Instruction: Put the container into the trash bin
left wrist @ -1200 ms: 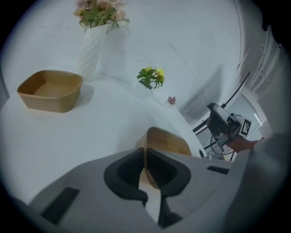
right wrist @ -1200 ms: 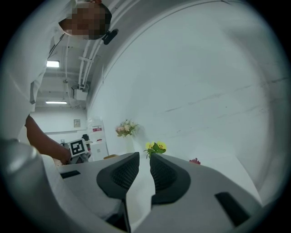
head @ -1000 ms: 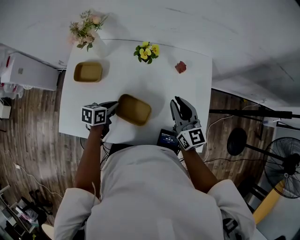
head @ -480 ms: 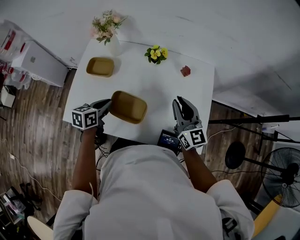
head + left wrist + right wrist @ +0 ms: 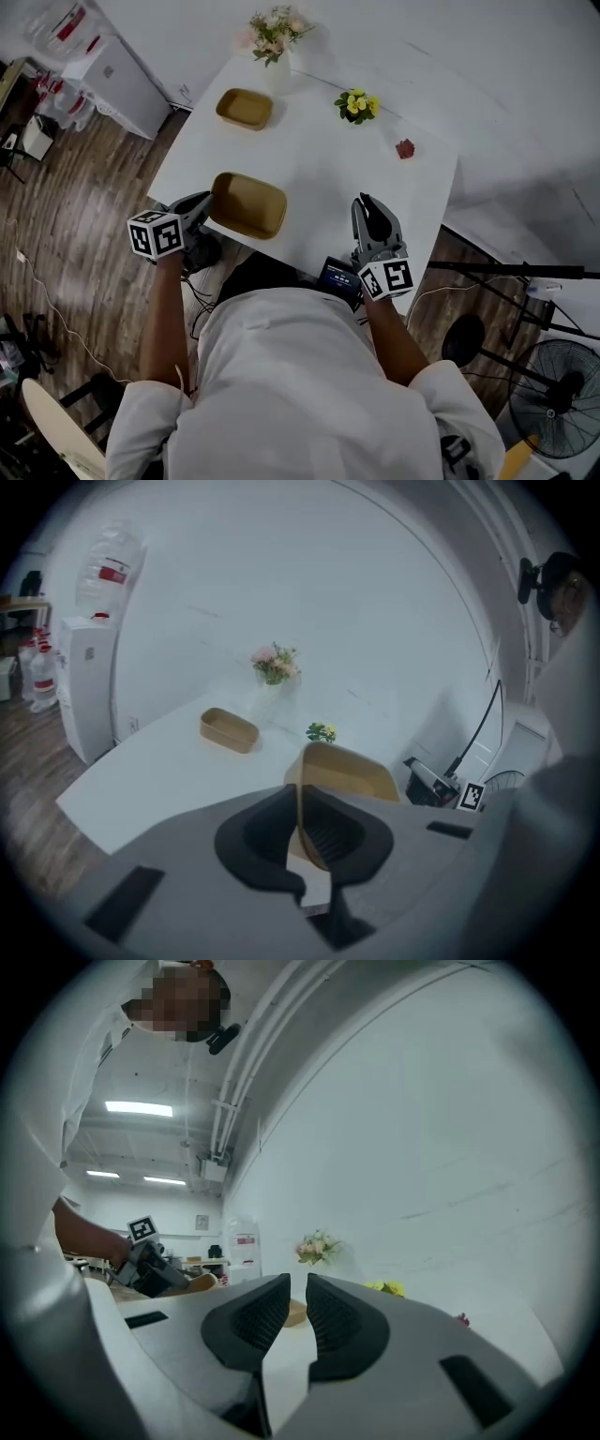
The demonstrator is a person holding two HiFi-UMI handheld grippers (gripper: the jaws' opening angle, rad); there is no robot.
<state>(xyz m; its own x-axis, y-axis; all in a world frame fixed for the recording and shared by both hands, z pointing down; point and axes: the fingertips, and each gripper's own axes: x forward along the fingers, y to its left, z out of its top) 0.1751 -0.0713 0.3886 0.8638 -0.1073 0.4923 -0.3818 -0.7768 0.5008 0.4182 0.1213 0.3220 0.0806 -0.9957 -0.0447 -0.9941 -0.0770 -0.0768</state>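
Note:
A brown oblong container (image 5: 248,204) hangs over the front left part of the white table (image 5: 319,178). My left gripper (image 5: 192,217) is shut on its near wall. In the left gripper view the thin wall (image 5: 342,772) stands pinched between the pads of that left gripper (image 5: 300,834). My right gripper (image 5: 372,211) hovers over the table's front right edge, level, with nothing between its jaws. In the right gripper view this right gripper (image 5: 298,1321) shows a narrow gap, and the jaws are closing. There the held container (image 5: 194,1282) shows at the left.
A second brown container (image 5: 245,109) lies at the table's back left beside a vase of pink flowers (image 5: 273,33). A small pot of yellow flowers (image 5: 355,104) and a red scrap (image 5: 405,148) sit farther right. A white cabinet (image 5: 117,75) stands left of the table. Cables and stands lie on the wooden floor.
The left gripper has carried the container up and to the left, toward the table's front left corner. The right gripper has shifted a little and its jaws have narrowed. The head view has swung.

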